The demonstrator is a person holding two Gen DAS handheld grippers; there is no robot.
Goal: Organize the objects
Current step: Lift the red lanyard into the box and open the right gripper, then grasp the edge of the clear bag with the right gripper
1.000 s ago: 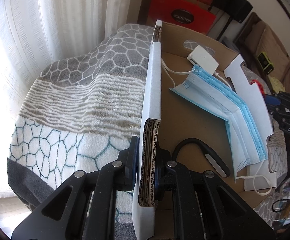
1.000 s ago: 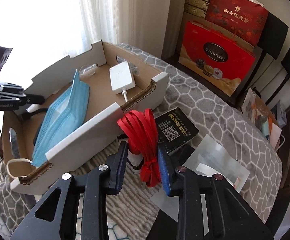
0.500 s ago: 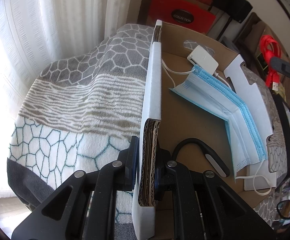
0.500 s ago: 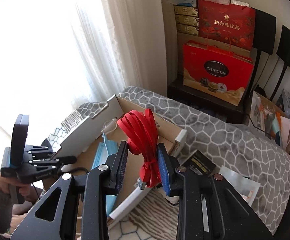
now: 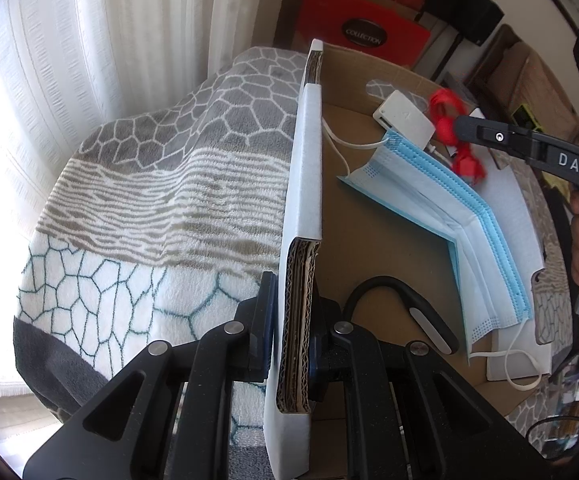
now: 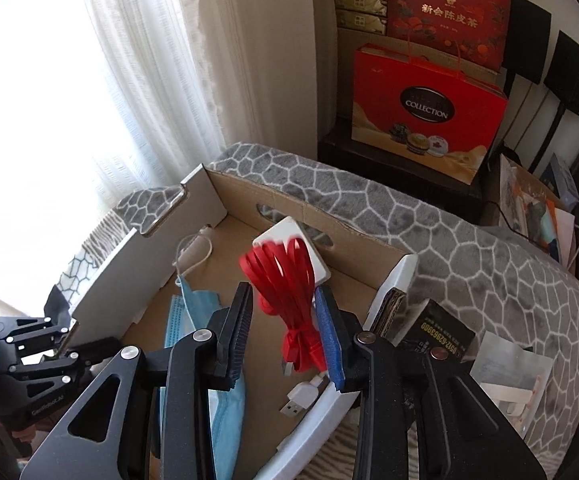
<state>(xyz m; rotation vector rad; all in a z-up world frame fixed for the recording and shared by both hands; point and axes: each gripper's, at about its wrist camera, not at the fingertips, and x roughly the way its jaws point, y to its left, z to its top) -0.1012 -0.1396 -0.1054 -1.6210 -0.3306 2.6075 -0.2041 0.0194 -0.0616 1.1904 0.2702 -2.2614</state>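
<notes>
Red cable (image 6: pixel 289 296) between right claw (image 6: pixel 285 328) over box (image 6: pixel 353 248).

Both wrist views look steeply down (close in) at the same cardboard box (image 5: pixel 385 224) from opposite sides.

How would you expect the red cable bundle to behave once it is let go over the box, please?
The red cable is probably floppy: its loops fan out above a tie and blur. It looks light and should land without rolling, likely slumping flat on the box floor. Its loose white plug dangles below the right tongs, so it could snag on the mask.
</notes>
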